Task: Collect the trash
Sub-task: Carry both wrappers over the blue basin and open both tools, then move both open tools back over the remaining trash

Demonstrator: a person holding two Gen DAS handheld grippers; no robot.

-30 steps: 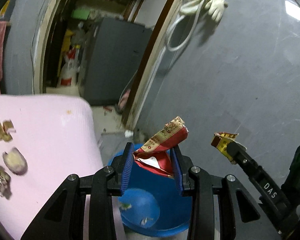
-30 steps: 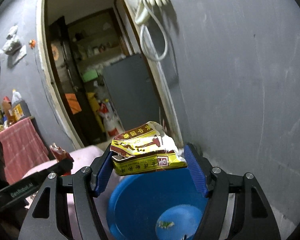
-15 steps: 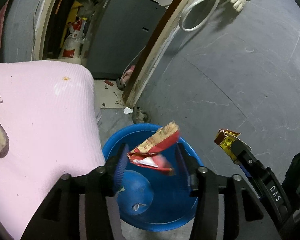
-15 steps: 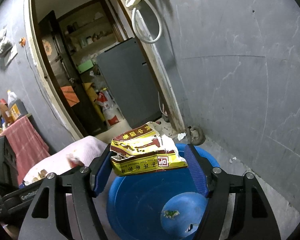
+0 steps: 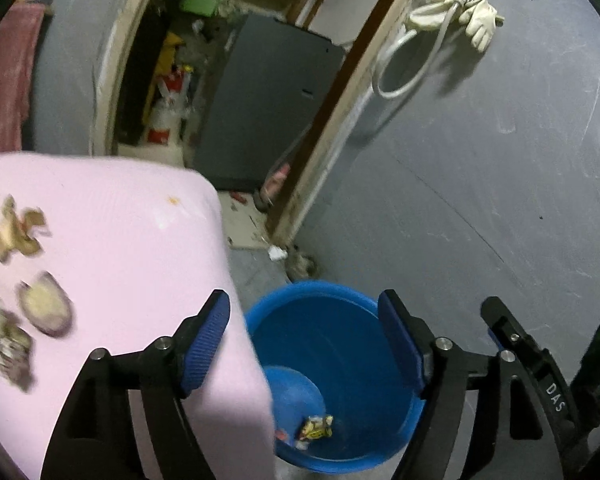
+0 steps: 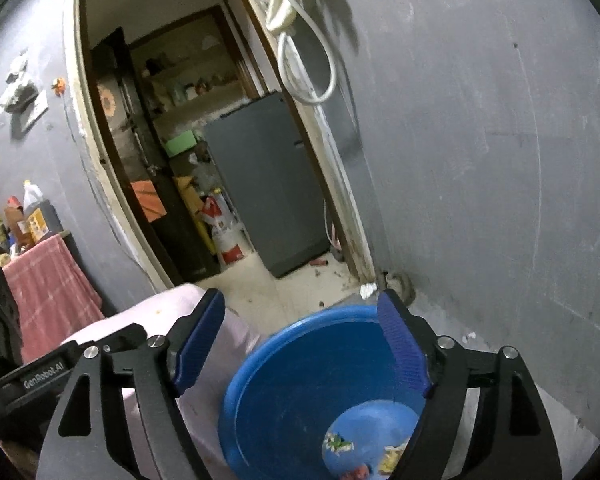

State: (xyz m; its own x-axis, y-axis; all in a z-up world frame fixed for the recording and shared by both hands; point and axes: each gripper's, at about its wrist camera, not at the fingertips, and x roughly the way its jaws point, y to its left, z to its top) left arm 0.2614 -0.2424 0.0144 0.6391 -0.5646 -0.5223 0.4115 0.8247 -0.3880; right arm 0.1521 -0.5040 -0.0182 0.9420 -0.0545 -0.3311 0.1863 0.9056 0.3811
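Observation:
A blue bucket [image 5: 340, 344] stands on the floor beside a pink-covered table [image 5: 112, 248]. It also shows in the right wrist view [image 6: 300, 384]. Wrappers [image 5: 316, 428] lie on its bottom, also seen in the right wrist view [image 6: 392, 452]. My left gripper [image 5: 304, 340] is open and empty above the bucket's near edge. My right gripper [image 6: 300, 344] is open and empty above the bucket. Scraps of trash [image 5: 44, 308] lie on the pink cloth at the left.
A grey wall [image 5: 480, 160] rises right behind the bucket. An open doorway [image 6: 204, 168] leads to a cluttered room with a grey cabinet [image 6: 268, 184]. A glove and hose [image 5: 452, 16] hang on the wall. A red cloth [image 6: 48, 288] hangs at left.
Both grippers opened. The red wrapper fell from the left one and the yellow wrapper from the right one into the blue bucket.

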